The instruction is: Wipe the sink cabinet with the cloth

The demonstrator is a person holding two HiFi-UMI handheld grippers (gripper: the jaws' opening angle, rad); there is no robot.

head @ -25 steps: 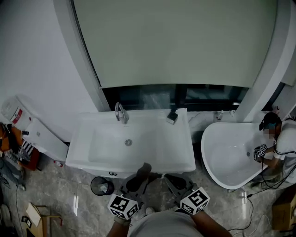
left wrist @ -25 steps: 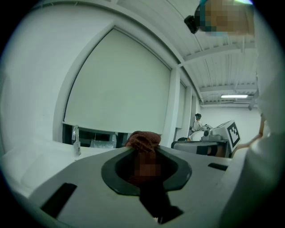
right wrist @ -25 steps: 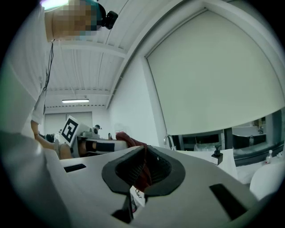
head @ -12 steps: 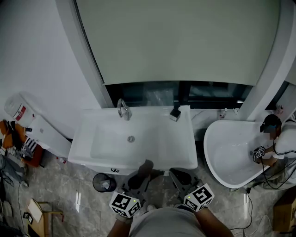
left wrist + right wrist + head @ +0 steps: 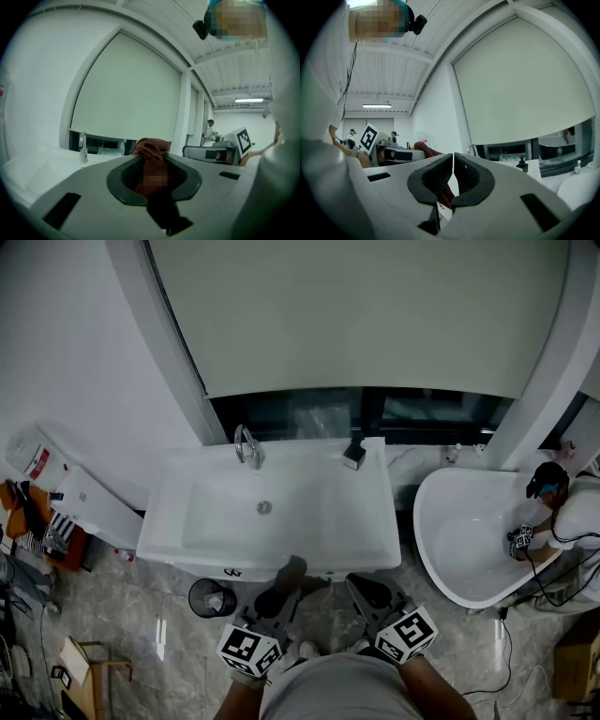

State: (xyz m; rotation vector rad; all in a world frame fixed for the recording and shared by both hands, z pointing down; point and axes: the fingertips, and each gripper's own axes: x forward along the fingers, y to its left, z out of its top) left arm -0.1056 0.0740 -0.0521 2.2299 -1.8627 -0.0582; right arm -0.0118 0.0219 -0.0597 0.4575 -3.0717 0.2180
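The white sink cabinet (image 5: pixel 366 549) fills the middle of the head view, with a chrome faucet (image 5: pixel 246 445) and a dark soap dispenser (image 5: pixel 354 454) at its back edge. My left gripper (image 5: pixel 281 589) is just below the cabinet's front edge, shut on a reddish-brown cloth (image 5: pixel 292 570). In the left gripper view the cloth (image 5: pixel 151 146) bulges out above the jaws of that gripper (image 5: pixel 151 161). My right gripper (image 5: pixel 364 591) hangs beside it to the right. Its jaws (image 5: pixel 453 169) are shut on each other with nothing between them.
A white bathtub (image 5: pixel 450 549) stands to the right, and a person (image 5: pixel 562 517) crouches at its far side. A small dark bin (image 5: pixel 209 597) sits on the marble floor left of my grippers. A white fixture (image 5: pixel 89 507) and clutter stand at the far left.
The head view has shifted slightly, so the sink sits a little higher in frame. Both grippers stay below the cabinet's front edge, the left still holding the cloth.
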